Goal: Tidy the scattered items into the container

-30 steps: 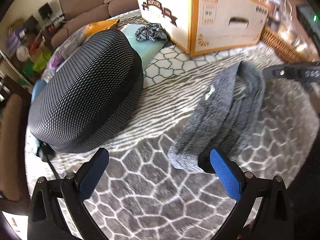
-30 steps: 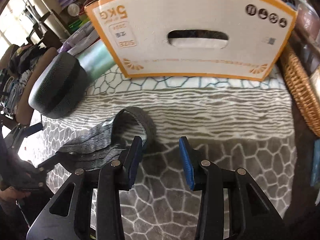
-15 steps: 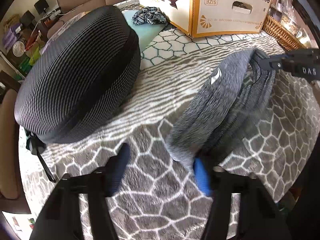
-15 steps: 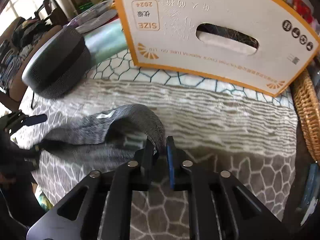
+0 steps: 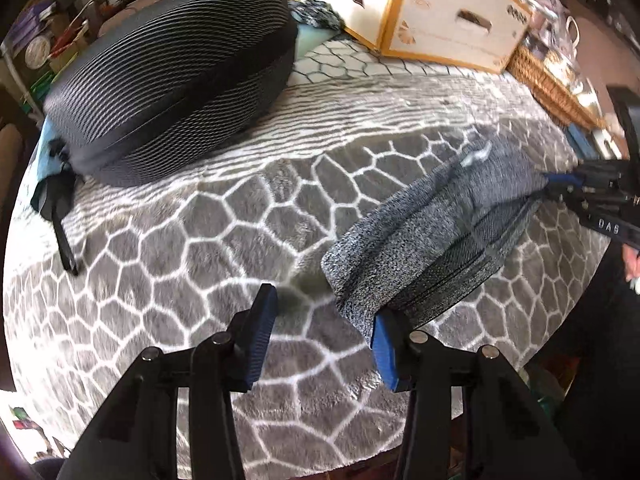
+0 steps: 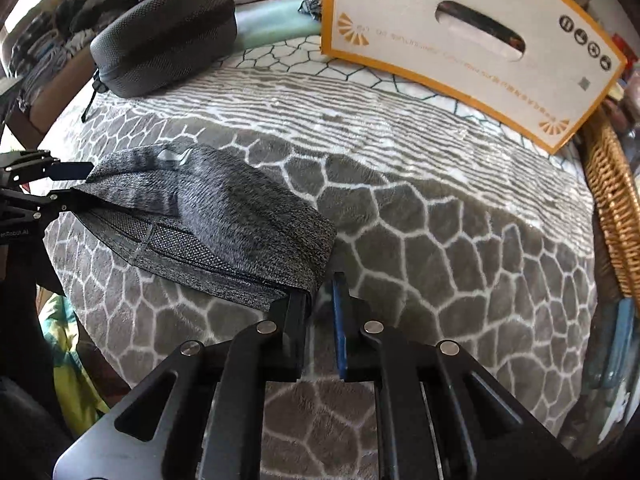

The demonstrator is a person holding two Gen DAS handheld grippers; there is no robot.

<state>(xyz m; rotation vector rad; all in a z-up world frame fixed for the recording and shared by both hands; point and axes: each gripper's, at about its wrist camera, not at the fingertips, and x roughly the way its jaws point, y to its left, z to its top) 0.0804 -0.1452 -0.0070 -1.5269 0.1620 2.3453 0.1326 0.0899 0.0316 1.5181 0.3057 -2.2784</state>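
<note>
2 grippers work on 1 item at this moment: the grey knit headband (image 6: 208, 220), which lies stretched across the patterned blanket (image 6: 440, 240) between them.

1. Right gripper (image 6: 320, 292): its fingers are nearly pressed together at the near end of the headband. In the right wrist view the fabric edge meets the left finger, but a sliver of gap shows beside the blue pad, so a firm pinch is likely, not certain. The left wrist view shows this gripper's tips buried in the far end of the cloth.

2. Left gripper (image 5: 320, 332): its fingers are spread wide. The right finger sits under or against the headband's near corner; the left finger stands apart over bare blanket. Nothing is held here.

3. Step in hand, as judged: securing the headband at both ends before carrying it. You have 1 end taken and 1 end not yet gripped.

4. Next move: shift the left gripper sideways so the cloth corner lies between both pads, then close.

5. Destination: the cardboard box (image 6: 460, 40) stands at the far edge of the blanket, well apart from the headband. Lift both ends together and clear the box wall before release.

6. Remaining item: the black mesh case (image 5: 172, 68) lies on the blanket, untouched.
</note>
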